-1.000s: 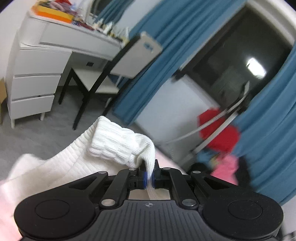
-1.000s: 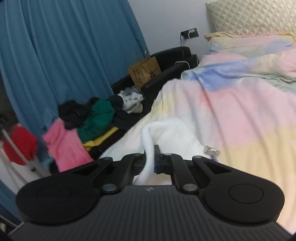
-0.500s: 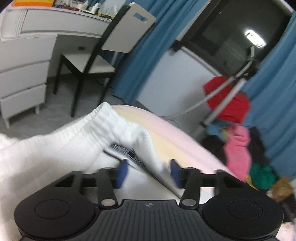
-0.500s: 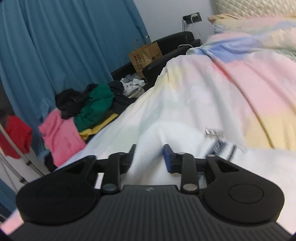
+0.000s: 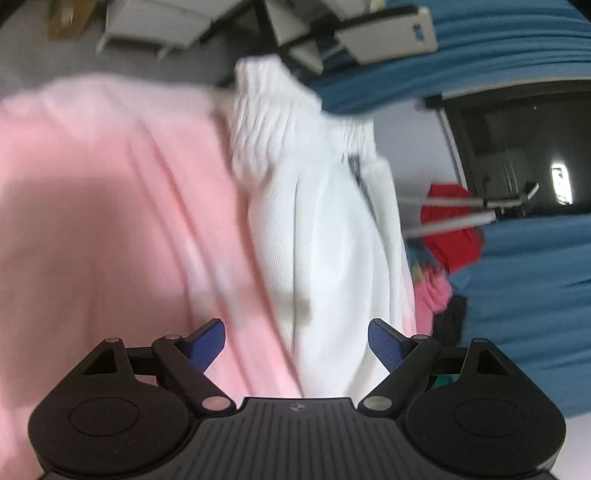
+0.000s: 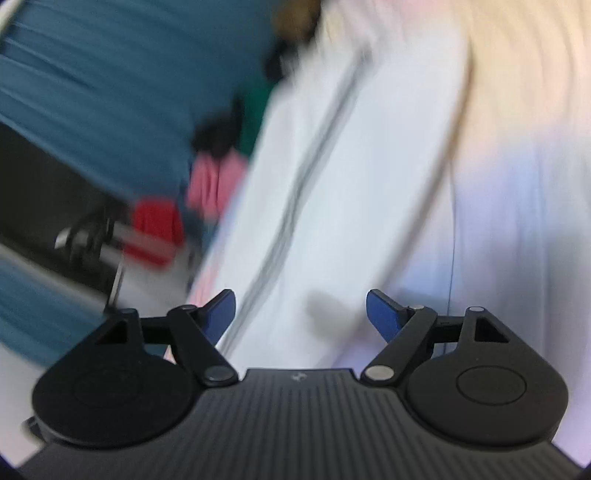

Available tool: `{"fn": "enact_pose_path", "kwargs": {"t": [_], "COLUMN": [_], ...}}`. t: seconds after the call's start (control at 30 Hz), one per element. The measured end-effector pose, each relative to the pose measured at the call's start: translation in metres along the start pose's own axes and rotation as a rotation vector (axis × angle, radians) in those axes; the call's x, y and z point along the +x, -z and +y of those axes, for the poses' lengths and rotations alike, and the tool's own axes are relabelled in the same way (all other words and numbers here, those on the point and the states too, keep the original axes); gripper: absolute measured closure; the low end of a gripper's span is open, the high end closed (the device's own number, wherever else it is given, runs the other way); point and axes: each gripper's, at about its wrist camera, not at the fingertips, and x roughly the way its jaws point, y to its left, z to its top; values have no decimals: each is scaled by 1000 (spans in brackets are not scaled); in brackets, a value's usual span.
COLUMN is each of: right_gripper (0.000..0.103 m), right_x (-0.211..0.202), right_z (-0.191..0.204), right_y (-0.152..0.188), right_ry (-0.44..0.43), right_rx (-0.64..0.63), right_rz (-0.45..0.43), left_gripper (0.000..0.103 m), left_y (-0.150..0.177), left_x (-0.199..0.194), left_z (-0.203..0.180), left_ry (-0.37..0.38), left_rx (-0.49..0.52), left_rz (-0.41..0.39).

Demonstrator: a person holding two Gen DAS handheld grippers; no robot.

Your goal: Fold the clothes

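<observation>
Left wrist view: the left tongs are seen spread wide, nothing between the blue pads; their jaws have just been opening, and the white knitted garment that was pinched in them a second ago is now released. The garment is laid on the pink bedcover just ahead of the tongs, running away from the lens along the bed's edge, its ribbed cuff bunched at the far end. Beyond it, a red cloth on a metal stand, blue curtains and a pale chair are made out through motion blur.

In the right wrist view the right tongs are likewise shown wide and empty, their jaws having just been opening, with the same white garment stretched out in front on the pastel bedcover. A dark line runs its length; whether zip or seam cannot be told.

The knit is judged soft, light and limp, likely to sag and stretch if lifted by a single layer. A firmer hold is judged to be offered by the thick ribbed cuff or hem, pinched through both layers.
</observation>
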Motion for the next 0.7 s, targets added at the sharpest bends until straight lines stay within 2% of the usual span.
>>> {"fn": "enact_pose_path", "kwargs": {"t": [0.03,0.07,0.13,0.3,0.4,0.43,0.47,0.5,0.53,0.57,0.6,0.67,0.7], "right_gripper": [22,23,24,23,26,29,32,37,45,50,60,76,81], "right_x": [10,19,31,54,60,62,65,67,70,73,75,78,80], "right_z": [-3,-5,-9,-7,-8,-11,-14,-18,-21,-23,-24,-22,-21], "right_y": [6,11,20,10,-10,-17,-24,-31,-38,-44,-49,-56,-60], "right_ry": [-20,-29,-37,-78,-72,-70,-67,-65,-58,-43,-30,-17,-10], "right_rx": [28,35,23,4,-18,-10,-1,7,15,18,9,-28,-46], "right_rz": [86,127,136,57,-38,-61,-84,-107,-132,-155,-169,-187,-197], "left_gripper": [17,17,17,17,22,24,29,32,40,50,57,88,89], "left_y": [0,0,-3,-15,-22,-26,-29,-33,-36,-38,-40,-43,-41], "left_x": [2,4,13,35,42,44,47,50,53,54,53,51,46], "left_z": [3,7,14,14,12,13,15,16,17,16,14,10,9], "left_ry": [13,27,47,87,100,105,114,113,101,95,95,97,100], "left_rx": [3,8,-5,27,61,52,37,23,10,6,13,30,42], "left_rz": [12,9,0,-51,-142,-171,-194,-213,-228,-241,-252,-276,-289]}}
